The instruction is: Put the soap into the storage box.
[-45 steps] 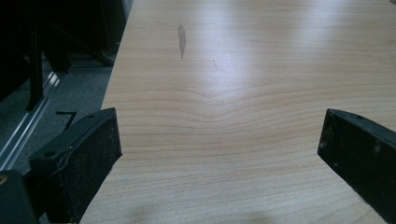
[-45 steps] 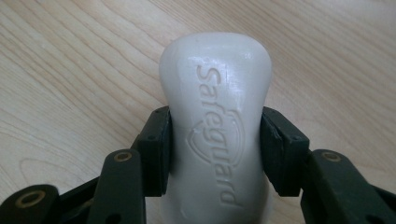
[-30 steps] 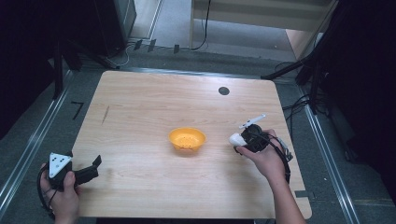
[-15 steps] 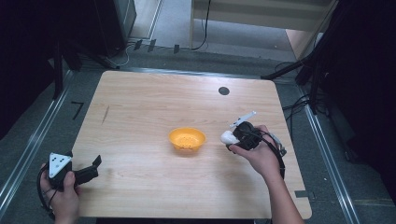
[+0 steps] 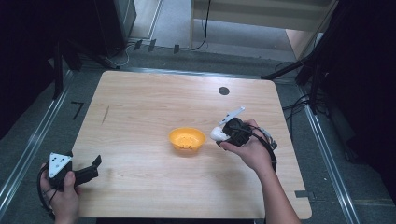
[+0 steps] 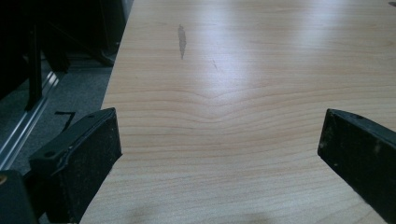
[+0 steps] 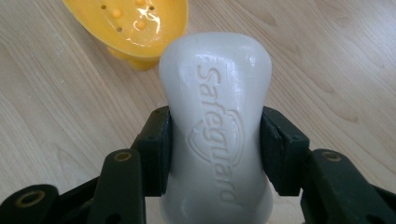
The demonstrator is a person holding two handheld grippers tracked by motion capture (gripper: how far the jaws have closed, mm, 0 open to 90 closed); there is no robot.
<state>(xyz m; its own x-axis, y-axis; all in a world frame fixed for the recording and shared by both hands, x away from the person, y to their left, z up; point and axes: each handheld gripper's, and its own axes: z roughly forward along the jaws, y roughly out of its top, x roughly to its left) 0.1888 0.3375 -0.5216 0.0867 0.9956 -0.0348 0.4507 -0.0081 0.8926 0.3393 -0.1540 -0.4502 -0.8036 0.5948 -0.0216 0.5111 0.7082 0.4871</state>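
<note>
A white bar of soap (image 7: 215,130) stamped "Safeguard" is clamped between the black jaws of my right gripper (image 7: 215,149). From above, the soap (image 5: 217,133) hangs just right of a yellow soap dish (image 5: 187,140) in the middle of the wooden table (image 5: 154,102), with the right gripper (image 5: 223,135) shut on it. The dish (image 7: 133,25) has small drain holes and lies ahead of the soap, up and to the left. My left gripper (image 5: 93,169) rests at the table's front left corner, jaws wide open over bare wood (image 6: 224,116).
A small black round mark (image 5: 224,91) lies near the table's far edge. A dark streak (image 6: 181,41) marks the wood at far left. Metal rails and cables run along the floor on both sides of the table.
My right gripper has carried the soap leftward, closer to the yellow dish. The left gripper has stayed in place.
</note>
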